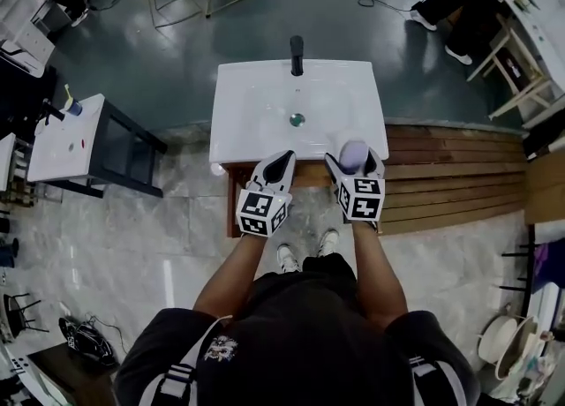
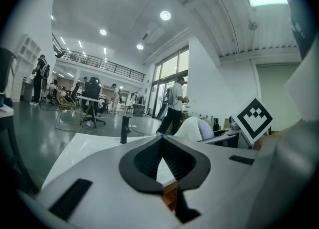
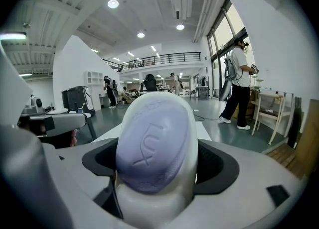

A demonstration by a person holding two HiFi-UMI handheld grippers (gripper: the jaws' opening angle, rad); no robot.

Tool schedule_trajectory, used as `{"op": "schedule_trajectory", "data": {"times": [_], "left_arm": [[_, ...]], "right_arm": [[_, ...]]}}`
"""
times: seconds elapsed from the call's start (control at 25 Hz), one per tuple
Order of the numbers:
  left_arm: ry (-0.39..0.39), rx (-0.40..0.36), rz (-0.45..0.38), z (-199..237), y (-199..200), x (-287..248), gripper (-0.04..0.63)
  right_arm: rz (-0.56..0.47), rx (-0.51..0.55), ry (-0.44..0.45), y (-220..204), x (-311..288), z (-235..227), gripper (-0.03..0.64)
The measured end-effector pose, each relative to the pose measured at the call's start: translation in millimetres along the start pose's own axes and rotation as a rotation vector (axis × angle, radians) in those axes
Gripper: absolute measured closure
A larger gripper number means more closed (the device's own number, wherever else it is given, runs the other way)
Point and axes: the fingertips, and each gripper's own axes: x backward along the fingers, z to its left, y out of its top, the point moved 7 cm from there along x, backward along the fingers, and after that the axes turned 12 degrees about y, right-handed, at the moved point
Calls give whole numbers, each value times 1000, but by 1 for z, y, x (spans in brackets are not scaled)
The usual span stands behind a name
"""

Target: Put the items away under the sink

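In the head view I stand in front of a white sink with a black faucet; it sits on a wooden cabinet. My right gripper is shut on a white bottle with a lilac face, held over the sink's front right corner. In the right gripper view the bottle fills the space between the jaws of the right gripper. My left gripper hovers at the sink's front edge, shut with nothing in it. Its pads meet in the left gripper view, where the bottle shows to the right.
A dark side table with a white top stands to the left. A slatted wooden platform runs to the right of the cabinet. Chairs and cables lie on the floor beyond the sink. People stand far back in the hall.
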Motion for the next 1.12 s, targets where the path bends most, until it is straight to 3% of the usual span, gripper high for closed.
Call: {"op": "schedule_trajectory", "data": {"times": [0.32, 0.72, 1.12], "left_arm": [[53, 12, 30, -7, -21, 22, 597], [107, 32, 71, -41, -54, 51, 597], [173, 32, 121, -41, -105, 71, 597]], "right_arm": [[24, -7, 42, -19, 14, 9, 147], [107, -14, 98, -68, 36, 9, 147], [172, -30, 152, -118, 28, 18, 147]]}}
